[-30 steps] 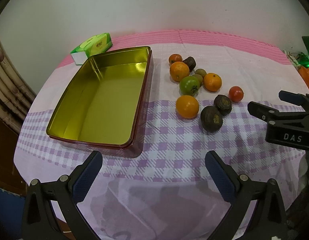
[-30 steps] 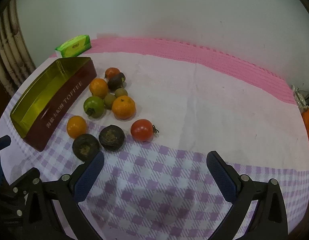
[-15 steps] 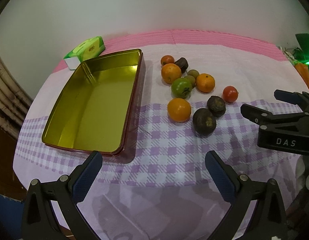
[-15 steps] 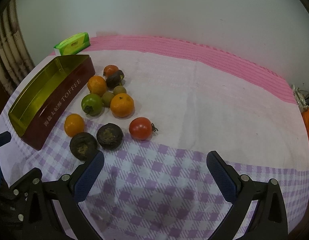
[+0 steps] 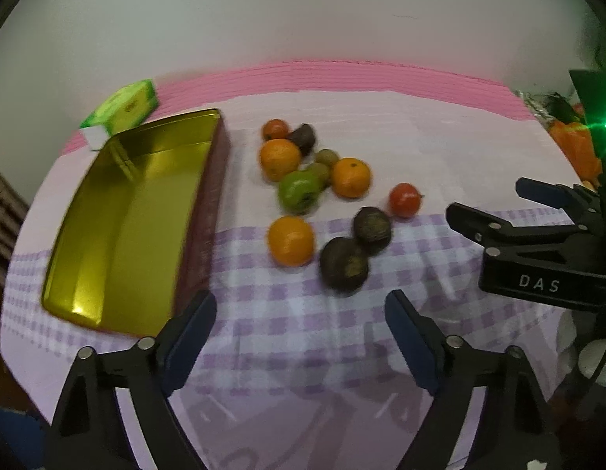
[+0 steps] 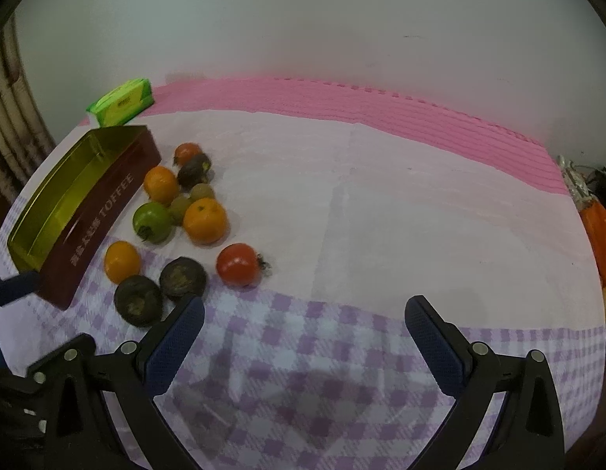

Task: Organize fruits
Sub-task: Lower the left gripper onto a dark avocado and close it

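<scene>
While the fruits lie loose on the tablecloth, just to the right of the tin as the left wrist view shows it, none of them is held. The left gripper hangs above the checked part of the cloth with its jaws apart; they have just been closing somewhat, with nothing between them. The right gripper hangs with its jaws wide apart and empty, near the two dark fruits.

Handling, as a judgement:
- Oranges: round, firm, moderately light. They are likely to roll if nudged. Grip across the widest part, with the pads on opposite sides.
- Tomato: smooth skin, soft, likely to bruise or split. Close gently across the middle, clear of the stem.
- Dark fruits: rough, wrinkled skin that should give good hold. The two touch each other, so taking one may shift the other.
- Green fruit and the small brownish ones: packed tightly against the oranges behind. Finger access is poor until the outer pieces are removed.

Containers:
- The tin is rectangular, open, gold inside and dark red outside, lettered TOFFEE on its side wall. It holds nothing.
- A green packet lies behind the tin, at the far edge of the table.
</scene>
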Demonstrator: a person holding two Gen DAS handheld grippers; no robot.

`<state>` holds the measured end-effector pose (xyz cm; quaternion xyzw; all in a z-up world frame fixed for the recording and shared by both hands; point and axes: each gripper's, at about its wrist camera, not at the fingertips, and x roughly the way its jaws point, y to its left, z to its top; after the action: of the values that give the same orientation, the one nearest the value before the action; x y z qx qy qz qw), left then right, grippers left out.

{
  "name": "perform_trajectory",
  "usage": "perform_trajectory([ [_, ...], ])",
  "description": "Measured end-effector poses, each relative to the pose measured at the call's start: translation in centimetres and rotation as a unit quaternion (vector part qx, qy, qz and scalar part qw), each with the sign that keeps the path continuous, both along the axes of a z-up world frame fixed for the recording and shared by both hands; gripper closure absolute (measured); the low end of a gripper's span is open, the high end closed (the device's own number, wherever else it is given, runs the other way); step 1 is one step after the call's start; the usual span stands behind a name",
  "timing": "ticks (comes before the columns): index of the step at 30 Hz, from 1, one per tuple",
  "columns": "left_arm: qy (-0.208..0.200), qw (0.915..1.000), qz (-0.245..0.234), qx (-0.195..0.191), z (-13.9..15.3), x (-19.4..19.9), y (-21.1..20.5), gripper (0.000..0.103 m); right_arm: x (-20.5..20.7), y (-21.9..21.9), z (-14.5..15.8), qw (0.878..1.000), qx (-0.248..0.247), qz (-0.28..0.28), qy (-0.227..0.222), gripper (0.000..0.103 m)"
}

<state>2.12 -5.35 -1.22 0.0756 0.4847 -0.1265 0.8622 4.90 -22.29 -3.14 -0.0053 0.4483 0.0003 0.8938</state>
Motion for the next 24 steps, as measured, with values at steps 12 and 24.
perform_trajectory([
  [12, 0.058, 0.9982, -0.004, -0.016, -2.7, 3.4, -2.3, 0.050, 0.6, -1.8, -0.2, 1.000, 0.019, -0.018, 0.007, 0.001],
  [24, 0.080, 0.9967, -0.006, -0.013, -4.1, 4.5, -3.1, 0.068, 0.9, -1.8, -0.7, 1.000, 0.023, -0.011, 0.017, 0.001],
])
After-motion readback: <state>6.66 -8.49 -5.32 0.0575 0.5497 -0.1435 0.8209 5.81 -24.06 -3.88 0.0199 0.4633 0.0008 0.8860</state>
